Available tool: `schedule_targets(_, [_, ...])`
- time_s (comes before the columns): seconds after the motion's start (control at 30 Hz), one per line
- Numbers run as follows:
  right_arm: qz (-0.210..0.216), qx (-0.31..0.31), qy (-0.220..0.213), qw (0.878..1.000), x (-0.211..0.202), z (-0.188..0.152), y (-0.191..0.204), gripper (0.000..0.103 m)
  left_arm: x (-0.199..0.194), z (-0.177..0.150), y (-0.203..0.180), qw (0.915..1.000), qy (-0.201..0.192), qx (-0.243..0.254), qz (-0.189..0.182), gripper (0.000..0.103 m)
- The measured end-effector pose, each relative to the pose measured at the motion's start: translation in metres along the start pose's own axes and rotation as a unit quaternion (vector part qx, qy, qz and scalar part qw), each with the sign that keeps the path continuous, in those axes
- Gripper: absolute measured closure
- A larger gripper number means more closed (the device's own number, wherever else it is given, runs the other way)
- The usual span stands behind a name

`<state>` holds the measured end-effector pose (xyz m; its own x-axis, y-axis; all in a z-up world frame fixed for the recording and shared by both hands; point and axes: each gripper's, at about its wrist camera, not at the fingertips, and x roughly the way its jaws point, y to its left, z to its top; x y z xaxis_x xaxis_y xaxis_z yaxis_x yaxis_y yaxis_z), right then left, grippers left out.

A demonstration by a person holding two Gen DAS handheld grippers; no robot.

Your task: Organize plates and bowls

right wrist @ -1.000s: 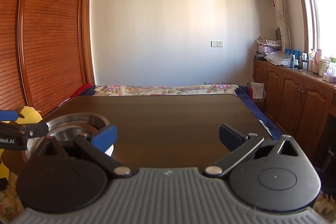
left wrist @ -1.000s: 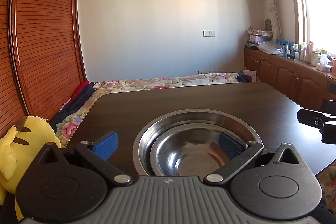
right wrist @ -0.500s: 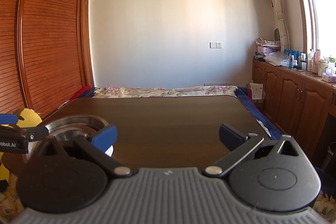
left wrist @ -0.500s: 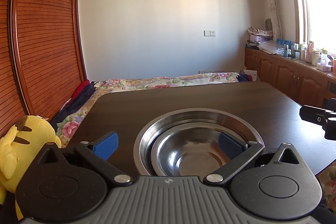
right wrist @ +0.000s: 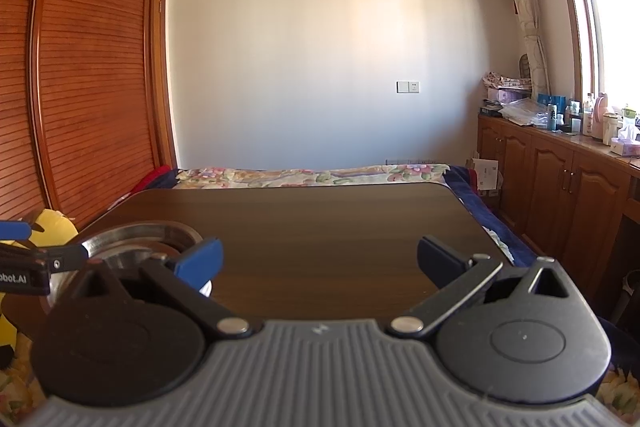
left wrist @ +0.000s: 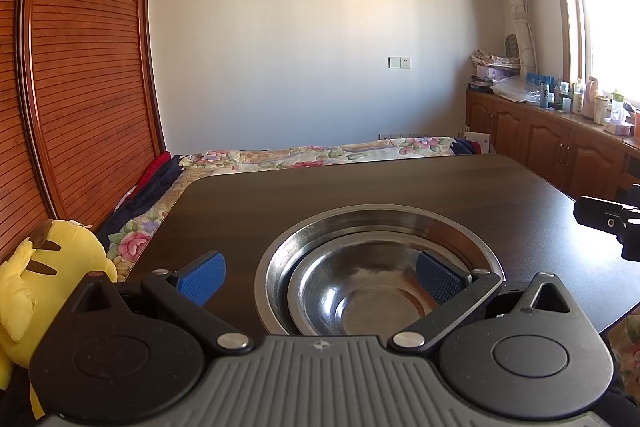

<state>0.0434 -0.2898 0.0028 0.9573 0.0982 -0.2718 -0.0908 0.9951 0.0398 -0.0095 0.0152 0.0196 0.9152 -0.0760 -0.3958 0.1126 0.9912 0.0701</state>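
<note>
A small steel bowl [left wrist: 360, 291] sits nested inside a wider steel plate [left wrist: 380, 223] near the front of the dark wooden table [left wrist: 400, 183]. My left gripper [left wrist: 320, 277] is open just behind the stack, its right blue pad [left wrist: 438, 277] over the plate's rim and its left pad beside the plate. My right gripper [right wrist: 320, 259] is open over bare table, with nothing between its fingers. In the right wrist view the stacked steel dishes [right wrist: 136, 239] show at the left, partly hidden by the left gripper's finger. The right gripper's finger [left wrist: 608, 221] pokes into the left wrist view's right edge.
A yellow plush toy [left wrist: 44, 267] lies left of the table. A bed with a floral cover [left wrist: 312, 155] is behind the table, a slatted wooden wardrobe [left wrist: 80, 67] at the left, and wooden cabinets [right wrist: 560, 187] with bottles at the right.
The right gripper has risen and drawn back a little to the right, so its finger shows smaller in the left wrist view. The left gripper and dishes have hardly moved.
</note>
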Motion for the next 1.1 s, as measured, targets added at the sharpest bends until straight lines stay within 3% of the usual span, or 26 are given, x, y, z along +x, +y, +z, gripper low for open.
schedule_targets(1.1, [0.000, 0.002, -0.003, 1.000, 0.0002, 0.0008, 0.0010, 0.000, -0.0055, 0.0023, -0.0005, 1.0000, -0.004, 0.002, 0.000, 0.000])
